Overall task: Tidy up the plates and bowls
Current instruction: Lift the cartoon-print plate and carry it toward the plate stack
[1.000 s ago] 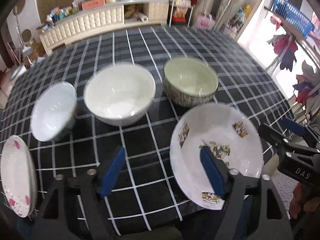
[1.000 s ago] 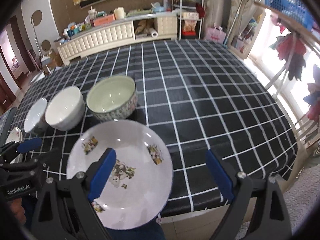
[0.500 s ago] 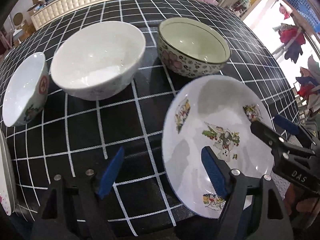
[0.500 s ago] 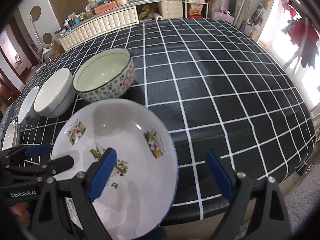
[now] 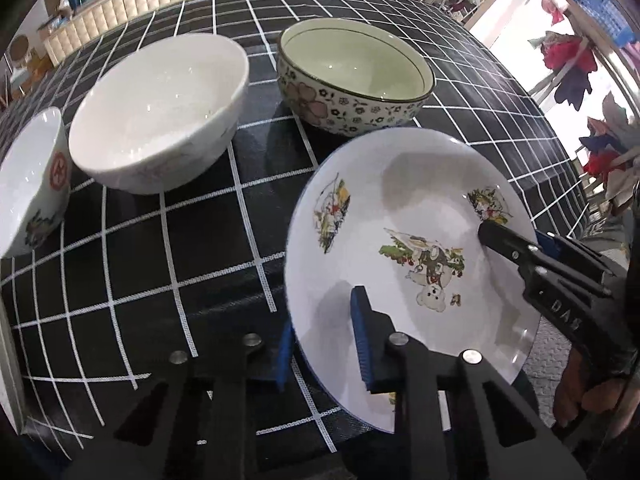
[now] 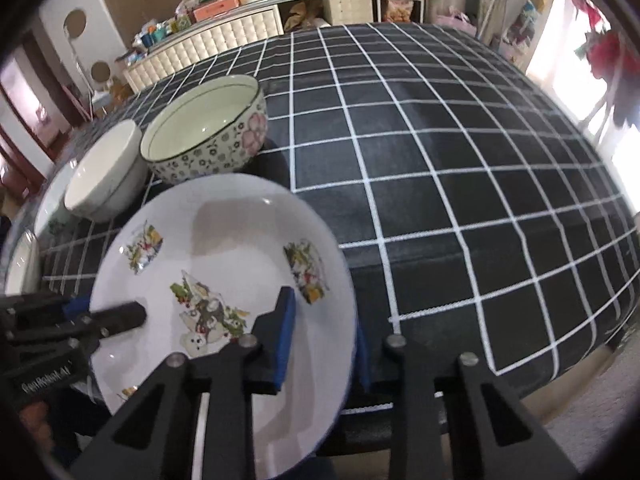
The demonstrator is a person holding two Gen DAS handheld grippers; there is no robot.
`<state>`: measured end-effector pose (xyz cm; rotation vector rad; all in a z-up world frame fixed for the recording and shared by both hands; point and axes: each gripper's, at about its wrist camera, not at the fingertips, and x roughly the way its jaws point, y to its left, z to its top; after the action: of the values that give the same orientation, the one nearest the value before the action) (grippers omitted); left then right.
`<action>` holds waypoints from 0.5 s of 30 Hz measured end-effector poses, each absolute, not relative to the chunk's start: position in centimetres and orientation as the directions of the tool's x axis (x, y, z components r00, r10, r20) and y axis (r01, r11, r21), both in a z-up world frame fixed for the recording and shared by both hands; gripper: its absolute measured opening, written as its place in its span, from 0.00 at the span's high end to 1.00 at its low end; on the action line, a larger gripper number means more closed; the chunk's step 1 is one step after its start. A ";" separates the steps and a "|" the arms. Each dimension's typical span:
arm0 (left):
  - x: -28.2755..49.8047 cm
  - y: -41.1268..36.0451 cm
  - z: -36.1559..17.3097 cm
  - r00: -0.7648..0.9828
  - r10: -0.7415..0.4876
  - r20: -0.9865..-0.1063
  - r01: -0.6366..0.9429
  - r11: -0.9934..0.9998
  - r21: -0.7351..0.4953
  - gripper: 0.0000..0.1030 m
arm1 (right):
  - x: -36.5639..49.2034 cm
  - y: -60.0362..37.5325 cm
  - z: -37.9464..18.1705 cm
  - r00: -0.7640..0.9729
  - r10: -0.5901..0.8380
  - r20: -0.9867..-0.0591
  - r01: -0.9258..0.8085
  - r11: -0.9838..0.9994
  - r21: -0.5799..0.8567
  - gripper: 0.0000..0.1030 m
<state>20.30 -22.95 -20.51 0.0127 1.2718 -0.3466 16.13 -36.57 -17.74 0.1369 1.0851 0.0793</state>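
Observation:
A white plate with cartoon pictures (image 5: 400,208) (image 6: 224,240) sits at the near table edge, tilted. My left gripper (image 5: 324,336) is shut on its left rim, and it shows in the right wrist view (image 6: 120,316). My right gripper (image 6: 324,340) is shut on its right rim, and it shows in the left wrist view (image 5: 508,240). Behind the plate stand a floral bowl (image 5: 352,80) (image 6: 204,128), a plain white bowl (image 5: 160,112) (image 6: 106,172) and a small white bowl with a red mark (image 5: 32,184).
The table has a black cloth with white checks (image 6: 440,160). Another plate's rim (image 6: 20,264) shows at the far left. A white sideboard (image 6: 216,40) with clutter stands beyond the table. Hanging clothes (image 5: 568,64) are on the right.
Both grippers have moved in on the cartoon plate and closed on its opposite rims. The plate now sits tilted and larger in both views.

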 end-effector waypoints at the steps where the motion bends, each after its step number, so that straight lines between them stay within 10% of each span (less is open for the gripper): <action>1: 20.3 -23.1 -20.6 0.248 -0.248 -0.937 0.263 0.948 -0.181 0.76 | 16.1 -36.7 -17.8 0.463 0.133 -0.876 0.012 0.988 0.157 0.71; 15: 18.6 -19.9 -17.5 0.305 -0.272 -0.913 0.244 0.949 -0.201 0.78 | 15.7 -34.6 -14.6 0.507 0.069 -0.859 0.049 0.993 0.109 0.77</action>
<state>18.59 -19.91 -17.45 -0.0260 1.2138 -0.3417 15.75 -34.61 -14.62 0.1250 1.0403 0.0118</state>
